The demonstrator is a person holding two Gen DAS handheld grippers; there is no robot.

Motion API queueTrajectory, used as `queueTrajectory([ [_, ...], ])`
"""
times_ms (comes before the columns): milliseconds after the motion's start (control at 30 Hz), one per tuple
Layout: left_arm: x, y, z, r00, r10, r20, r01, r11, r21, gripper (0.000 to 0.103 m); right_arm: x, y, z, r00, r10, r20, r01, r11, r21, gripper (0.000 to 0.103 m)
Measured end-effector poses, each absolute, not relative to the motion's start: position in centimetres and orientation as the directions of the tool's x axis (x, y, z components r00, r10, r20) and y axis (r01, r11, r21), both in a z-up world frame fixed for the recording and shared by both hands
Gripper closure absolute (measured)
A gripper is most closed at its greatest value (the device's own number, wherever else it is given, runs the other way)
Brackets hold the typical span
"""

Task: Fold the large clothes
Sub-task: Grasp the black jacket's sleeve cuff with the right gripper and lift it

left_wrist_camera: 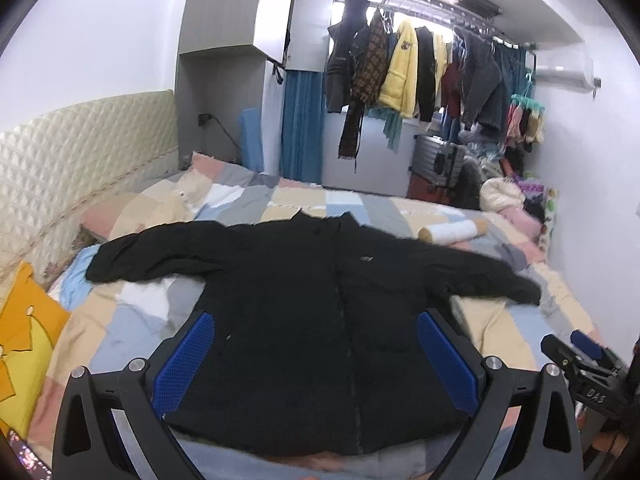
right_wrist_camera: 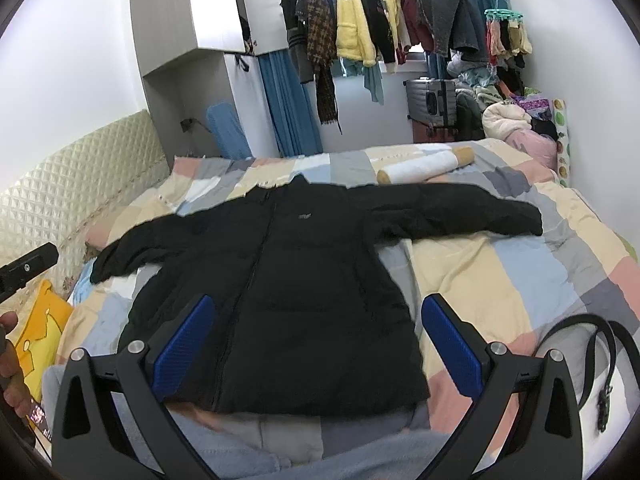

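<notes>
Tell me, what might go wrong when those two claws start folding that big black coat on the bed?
1. The black puffer jacket looks thick and slippery; pinched by the open left gripper or right gripper, it may slide out or spring back open.
2. A folded sleeve could sweep against the white roll lying just beyond the right sleeve.
3. The black belt beside the hem could catch on the right gripper.
</notes>
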State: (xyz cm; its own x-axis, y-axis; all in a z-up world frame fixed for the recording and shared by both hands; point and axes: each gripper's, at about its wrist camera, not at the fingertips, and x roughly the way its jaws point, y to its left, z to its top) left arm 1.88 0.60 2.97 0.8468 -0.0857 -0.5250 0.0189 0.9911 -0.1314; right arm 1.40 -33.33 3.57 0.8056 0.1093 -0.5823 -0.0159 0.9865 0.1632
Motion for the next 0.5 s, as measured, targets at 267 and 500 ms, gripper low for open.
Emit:
queueTrajectory([
  [267,6.3,0.3,7.3,0.899,-0.163,-0.406,0.068,0.969,-0.239,0.001,4.9,-38.4,6.9,0.860,0.035,-0.510,0.058,0.985,0.165,0.000],
  [500,12.3,-3.5,9.0,0.946,-0.163,-0.281,0.137,0.985,-0.108,0.001,8.2,-43.3,9.2,0.879,-0.008,-0.477,0.075,0.990,0.122,0.000],
])
